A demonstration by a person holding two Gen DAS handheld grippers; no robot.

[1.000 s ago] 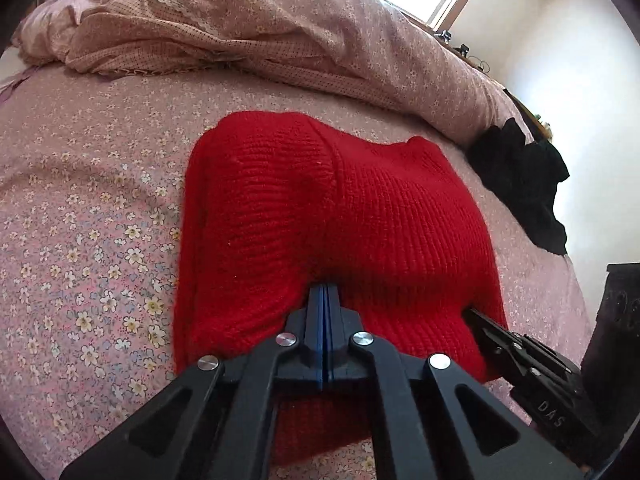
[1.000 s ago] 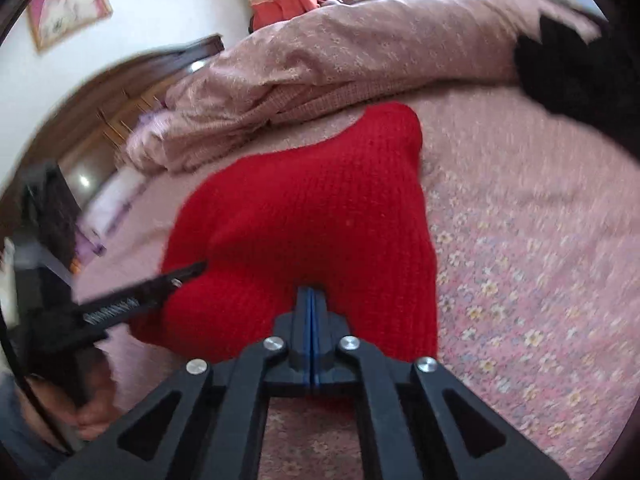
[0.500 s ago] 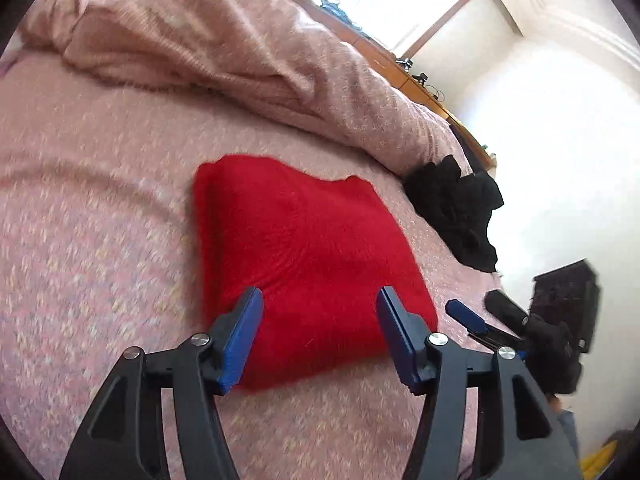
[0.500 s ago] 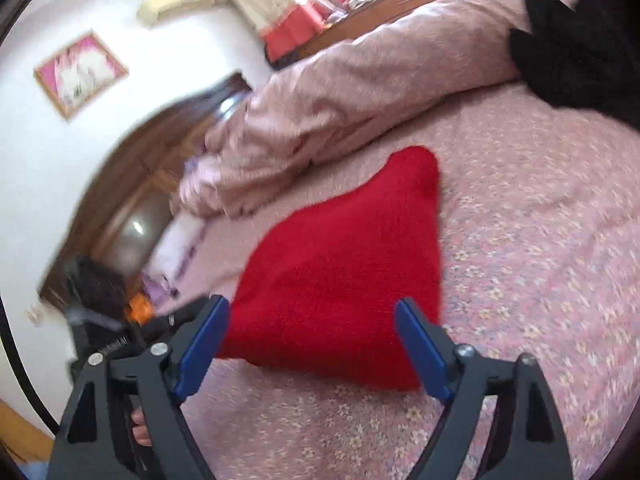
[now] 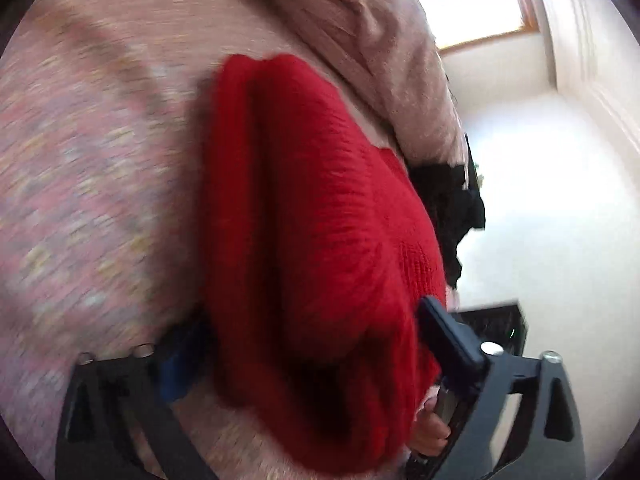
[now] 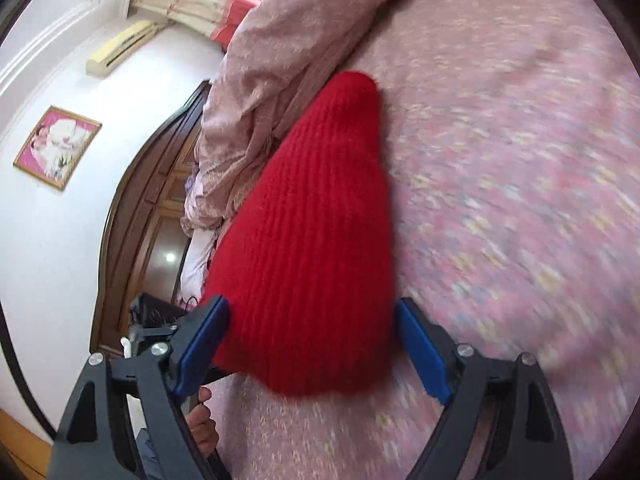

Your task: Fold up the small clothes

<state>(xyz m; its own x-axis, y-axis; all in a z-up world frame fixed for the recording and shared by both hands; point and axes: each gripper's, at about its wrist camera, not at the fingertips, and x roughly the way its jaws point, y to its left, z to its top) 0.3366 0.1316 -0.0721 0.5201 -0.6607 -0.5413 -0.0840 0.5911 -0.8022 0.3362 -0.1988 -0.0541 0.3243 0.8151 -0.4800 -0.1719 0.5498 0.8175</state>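
A folded red knitted sweater [image 5: 316, 216] lies on the pink flowered bedsheet [image 5: 88, 168]; it also shows in the right wrist view [image 6: 316, 232]. My left gripper [image 5: 316, 344] is open, its jaws straddling the sweater's near edge, tilted sideways. My right gripper [image 6: 312, 340] is open too, its blue pads either side of the sweater's near end. Both views are blurred by motion. Whether the pads touch the knit cannot be told.
A rumpled pink quilt [image 5: 372, 36] lies heaped behind the sweater, also in the right wrist view [image 6: 280, 52]. A black garment [image 5: 452, 208] lies beyond the sweater. A dark wooden headboard [image 6: 136, 208] stands at the bed's end.
Both grippers went from shut on the sweater's edge to open, then rolled sideways and closed in, so their open jaws now straddle the sweater's near end.
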